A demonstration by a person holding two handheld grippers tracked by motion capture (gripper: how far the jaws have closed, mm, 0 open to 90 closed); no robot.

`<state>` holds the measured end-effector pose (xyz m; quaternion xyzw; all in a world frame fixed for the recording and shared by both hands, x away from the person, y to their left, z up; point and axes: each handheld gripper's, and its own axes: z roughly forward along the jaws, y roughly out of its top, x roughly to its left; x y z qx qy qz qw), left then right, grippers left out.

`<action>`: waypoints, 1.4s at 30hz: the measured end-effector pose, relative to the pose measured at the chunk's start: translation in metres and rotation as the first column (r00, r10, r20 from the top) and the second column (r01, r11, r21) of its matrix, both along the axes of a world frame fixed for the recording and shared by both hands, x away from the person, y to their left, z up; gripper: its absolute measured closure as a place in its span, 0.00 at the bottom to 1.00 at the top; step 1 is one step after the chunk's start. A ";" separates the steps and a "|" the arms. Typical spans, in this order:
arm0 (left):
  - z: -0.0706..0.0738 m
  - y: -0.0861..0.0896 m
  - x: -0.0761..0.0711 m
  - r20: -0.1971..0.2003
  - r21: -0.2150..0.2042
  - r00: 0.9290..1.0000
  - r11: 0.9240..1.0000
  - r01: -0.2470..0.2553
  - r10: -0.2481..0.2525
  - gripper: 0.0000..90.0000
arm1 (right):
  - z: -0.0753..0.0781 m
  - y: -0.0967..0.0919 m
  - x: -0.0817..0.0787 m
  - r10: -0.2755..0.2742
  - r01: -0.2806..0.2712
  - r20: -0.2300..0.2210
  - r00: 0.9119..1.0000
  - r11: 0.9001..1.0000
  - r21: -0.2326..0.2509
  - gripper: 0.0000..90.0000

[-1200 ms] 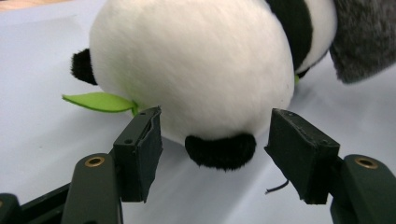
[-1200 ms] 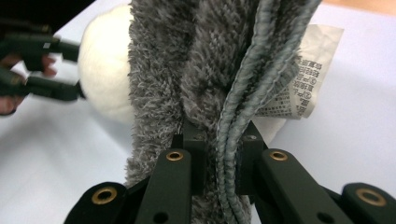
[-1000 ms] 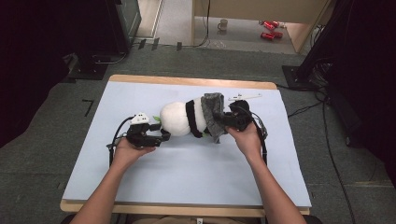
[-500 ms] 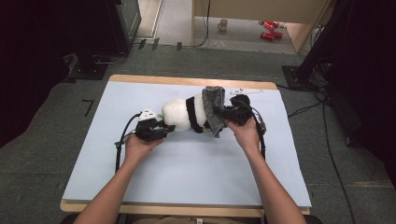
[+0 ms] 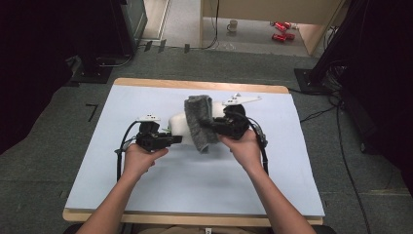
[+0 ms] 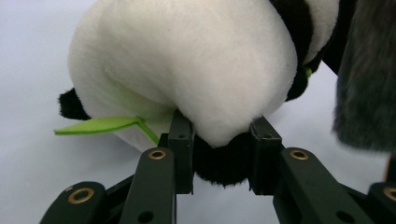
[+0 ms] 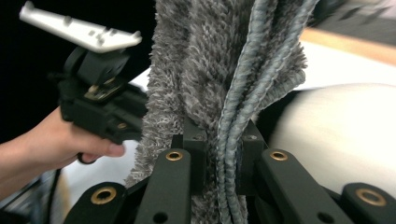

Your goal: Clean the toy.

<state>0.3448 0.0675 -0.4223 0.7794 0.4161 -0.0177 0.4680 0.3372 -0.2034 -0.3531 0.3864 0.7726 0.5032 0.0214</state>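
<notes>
Grey towel (image 5: 199, 123) hangs lengthwise, pinched in right tool (image 5: 218, 126).

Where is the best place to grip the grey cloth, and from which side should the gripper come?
Probably at its thick corded hem, from below: the grey cloth hangs folded there, thin enough to fit between the jaws, as the right gripper shows. The fluffy middle would likely slip.

The left gripper (image 5: 171, 140) has just been closing and now pinches the panda (image 6: 201, 74) by a black part. The right gripper (image 5: 210, 124) is higher, lifting the grey cloth (image 5: 198, 122) off the panda, which tilts up.
</notes>
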 end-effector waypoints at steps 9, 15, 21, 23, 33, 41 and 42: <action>-0.013 -0.014 0.002 -0.062 0.052 0.998 0.999 0.012 -0.009 0.76 | -0.046 0.032 -0.001 0.056 -0.061 -0.048 0.997 0.993 -0.102 0.89; -0.024 -0.011 0.011 -0.061 0.025 0.998 1.000 0.004 -0.003 0.76 | -0.054 0.024 0.005 0.015 -0.015 -0.001 1.000 0.978 -0.209 0.89; -0.025 -0.007 0.013 -0.049 0.013 0.999 1.000 0.013 -0.012 0.76 | -0.051 0.001 0.011 -0.054 0.053 0.001 0.999 0.970 -0.237 0.90; -0.025 -0.005 0.013 -0.050 0.005 0.999 1.000 0.013 -0.013 0.76 | -0.049 -0.001 0.009 -0.057 0.059 0.014 0.998 0.966 -0.253 0.90; -0.026 -0.001 0.015 -0.059 -0.017 0.998 1.000 0.008 -0.009 0.76 | -0.032 -0.031 0.009 -0.126 0.130 0.034 0.991 0.971 -0.200 0.90; -0.027 -0.002 0.016 -0.060 -0.019 0.998 1.000 0.016 -0.017 0.76 | -0.028 -0.067 0.015 -0.231 0.231 0.018 0.973 0.961 -0.152 0.90; -0.027 -0.002 0.016 -0.059 -0.020 0.998 1.000 0.013 -0.014 0.76 | -0.029 -0.070 0.016 -0.240 0.239 0.014 0.971 0.960 -0.148 0.90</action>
